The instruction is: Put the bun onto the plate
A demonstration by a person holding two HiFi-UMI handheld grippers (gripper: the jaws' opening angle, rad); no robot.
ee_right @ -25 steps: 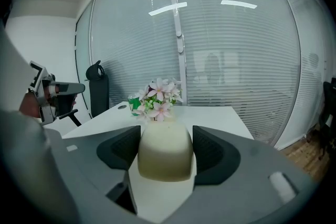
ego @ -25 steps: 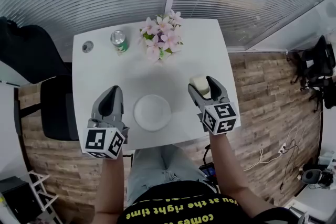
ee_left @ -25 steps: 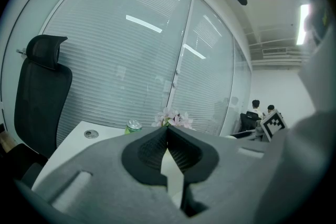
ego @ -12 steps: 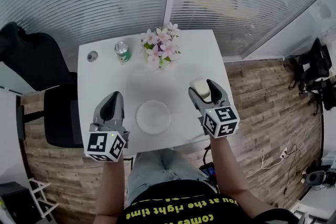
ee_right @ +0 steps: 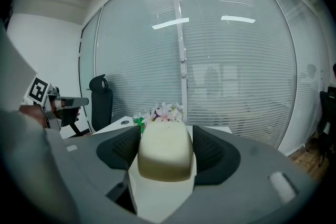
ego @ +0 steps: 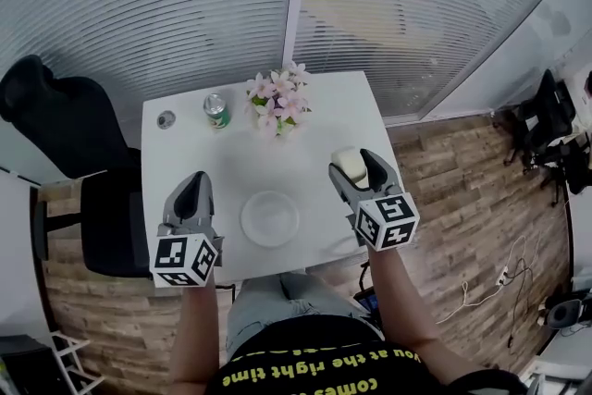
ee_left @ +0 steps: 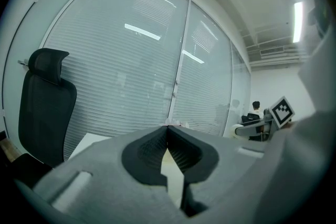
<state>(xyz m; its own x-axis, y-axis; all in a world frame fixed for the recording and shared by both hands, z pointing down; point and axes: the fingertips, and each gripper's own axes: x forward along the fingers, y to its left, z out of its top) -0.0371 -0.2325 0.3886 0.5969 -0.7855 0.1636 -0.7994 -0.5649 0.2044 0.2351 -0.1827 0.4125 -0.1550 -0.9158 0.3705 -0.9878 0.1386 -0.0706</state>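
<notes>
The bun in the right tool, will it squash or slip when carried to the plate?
Probably soft: the bun looks smooth and puffy, so the right tool clamped on it could dent it. Its blocky shape should not roll on the plate.

Bright, even indoor light, with strong fisheye bending in every view.
In the head view the white table (ego: 185,153) is almost washed out. The plate (ego: 270,218) barely stands apart from it, and shadows are faint and soft. The blinds bow towards the edges. Both gripper views sit in a dark round vignette. A ceiling strip light (ee_left: 297,21) glows at the far right, and pale bars glare on the glass wall (ee_right: 236,71). The bun (ee_right: 166,152) is fairly sharp, shaded along its lower face, while the nearest grey foreground is blurred.
</notes>
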